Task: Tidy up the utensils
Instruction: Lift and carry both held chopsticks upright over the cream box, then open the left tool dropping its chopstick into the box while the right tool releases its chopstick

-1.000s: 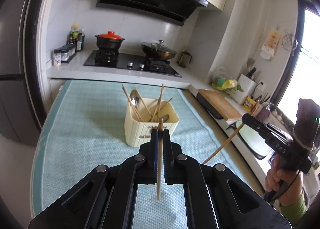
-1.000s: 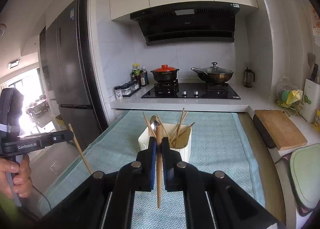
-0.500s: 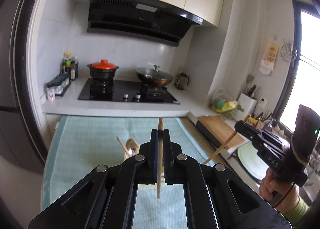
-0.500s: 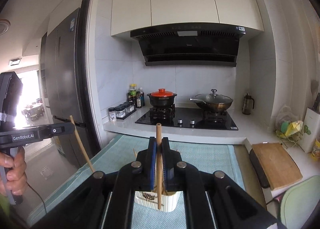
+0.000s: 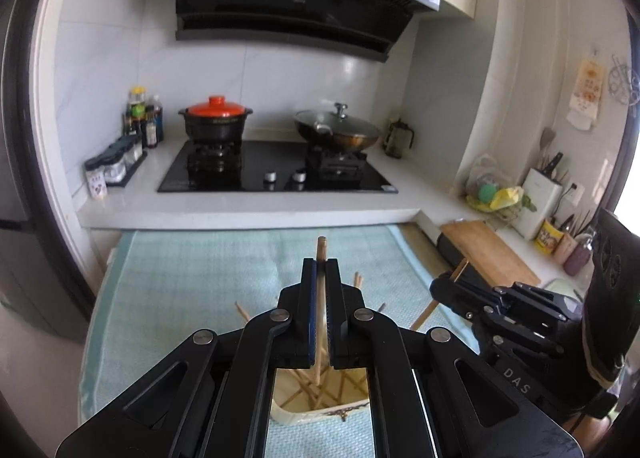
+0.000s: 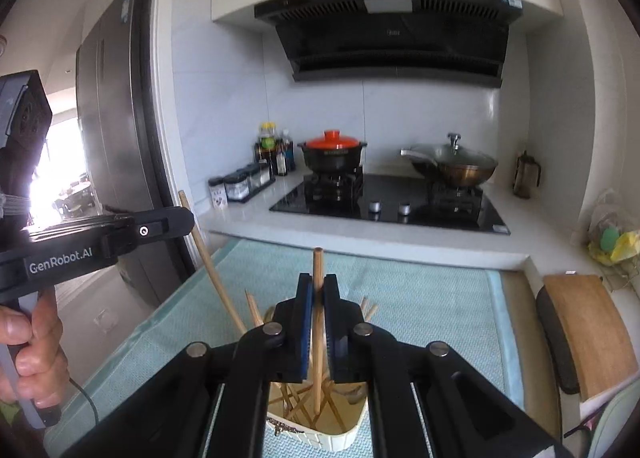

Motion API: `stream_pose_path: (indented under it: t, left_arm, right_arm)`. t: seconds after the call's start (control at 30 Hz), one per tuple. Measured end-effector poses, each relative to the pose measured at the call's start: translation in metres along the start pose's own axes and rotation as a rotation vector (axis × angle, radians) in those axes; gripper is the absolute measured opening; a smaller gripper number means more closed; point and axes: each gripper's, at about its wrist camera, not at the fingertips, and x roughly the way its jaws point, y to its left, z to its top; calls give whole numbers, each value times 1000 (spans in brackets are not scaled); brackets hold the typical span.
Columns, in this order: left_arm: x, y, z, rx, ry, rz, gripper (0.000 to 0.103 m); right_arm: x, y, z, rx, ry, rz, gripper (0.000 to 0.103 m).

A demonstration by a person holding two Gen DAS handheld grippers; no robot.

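A cream utensil holder (image 5: pixel 320 408) with several wooden chopsticks in it stands on a light blue mat (image 5: pixel 200 278); it also shows in the right wrist view (image 6: pixel 320 428). My left gripper (image 5: pixel 319 262) is shut on a wooden chopstick (image 5: pixel 320 298), upright, its lower end over the holder's opening. My right gripper (image 6: pixel 318 278) is shut on another chopstick (image 6: pixel 317 322), its lower end inside the holder's mouth. The right gripper (image 5: pixel 456 290) shows in the left wrist view, and the left gripper (image 6: pixel 176 220) in the right wrist view.
Behind the mat is a white counter (image 5: pixel 248 206) with a black hob, a red-lidded pot (image 5: pixel 216 120) and a lidded wok (image 5: pixel 338 130). Spice jars (image 5: pixel 116 162) stand at the left. A wooden cutting board (image 6: pixel 588 326) lies at the right. A dark fridge (image 6: pixel 116 138) is at the left.
Both grippers have moved forward and over the holder, each still holding its chopstick. The holder has slid from mid-view to under the jaws.
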Motion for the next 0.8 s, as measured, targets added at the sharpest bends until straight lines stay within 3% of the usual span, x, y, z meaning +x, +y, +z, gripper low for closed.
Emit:
stream_pose_path:
  t: [0.2, 0.37, 0.4, 0.43, 0.47, 0.5, 0.53, 0.57, 0.67, 0.8]
  left_arm:
    - [52, 11, -20, -29, 107, 28, 1]
    - [70, 19, -28, -49, 128, 38, 3]
    - [68, 20, -29, -45, 123, 59, 4]
    - [64, 21, -29, -39, 118, 68, 14]
    - [59, 23, -29, -34, 110, 73, 39]
    - [51, 24, -29, -29, 88, 85, 53]
    - [41, 25, -29, -24, 55, 110, 75]
    - [29, 25, -29, -16, 16, 133, 83]
    - [-3, 23, -33, 21, -40, 172, 97]
    - [-48, 9, -55, 89, -89, 270, 102]
  right_arm:
    - [64, -16, -28, 71, 176, 35, 6]
    - [86, -33, -33, 185, 182, 66, 8]
    - [86, -35, -32, 200, 171, 67, 14]
    - [83, -38, -29, 215, 154, 65, 28]
    - [78, -40, -26, 229, 132, 63, 36]
    - [73, -41, -22, 239, 110, 59, 52]
    - [65, -42, -19, 241, 86, 53, 58]
    - [57, -41, -15, 231, 65, 40, 58]
    - [28, -34, -4, 170, 27, -9, 59]
    - [-21, -17, -4, 97, -17, -58, 78]
